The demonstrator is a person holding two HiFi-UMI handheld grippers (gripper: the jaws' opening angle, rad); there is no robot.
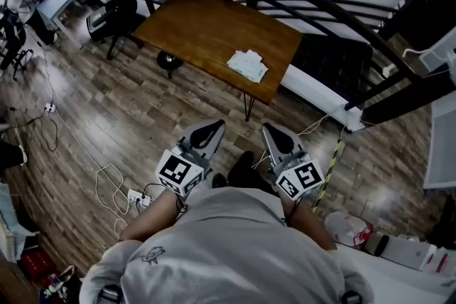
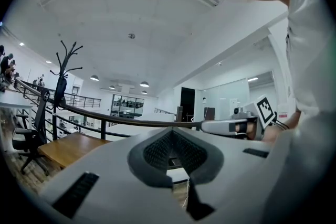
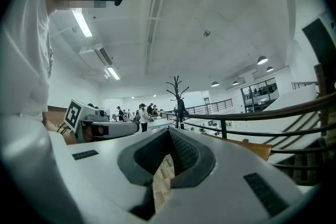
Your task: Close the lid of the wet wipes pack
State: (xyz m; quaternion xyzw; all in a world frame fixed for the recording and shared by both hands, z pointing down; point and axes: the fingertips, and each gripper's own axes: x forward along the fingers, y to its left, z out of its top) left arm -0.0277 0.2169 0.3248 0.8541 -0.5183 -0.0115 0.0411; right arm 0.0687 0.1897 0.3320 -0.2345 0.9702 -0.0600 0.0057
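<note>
**Placement.** The wet wipes pack (image 1: 247, 65) lies on the wooden desk (image 1: 192, 25), near the desk's right front edge as the head view shows it. It is well apart from both claws. A strip of wood floor (image 1: 107, 110) separates the person from the desk. At this size the pack's lid cannot be made out, so it cannot be told whether it stands open or closed.

Both tools are held low, close to the person's body, side by side and level. Both aim forward toward the desk. This reads as a carrying posture for the approach and not a working posture, since neither tool is within reach of the pack. The task appears not yet begun.

**Left claw** (image 1: 211, 128). The jaws are together and the tips meet. Nothing sits between the pads, and nothing touches them. In the left gripper view only the desk edge and the floor show through the gap below the closed tips.

**Right claw** (image 1: 269, 130). The jaws are fully together and the claw is empty. The right gripper view shows only floor planks through the gap behind the tips. The claw touches nothing.

**Next move, as a judgement.** Both tools must first be brought to the desk before the lid can be pressed down.
</note>
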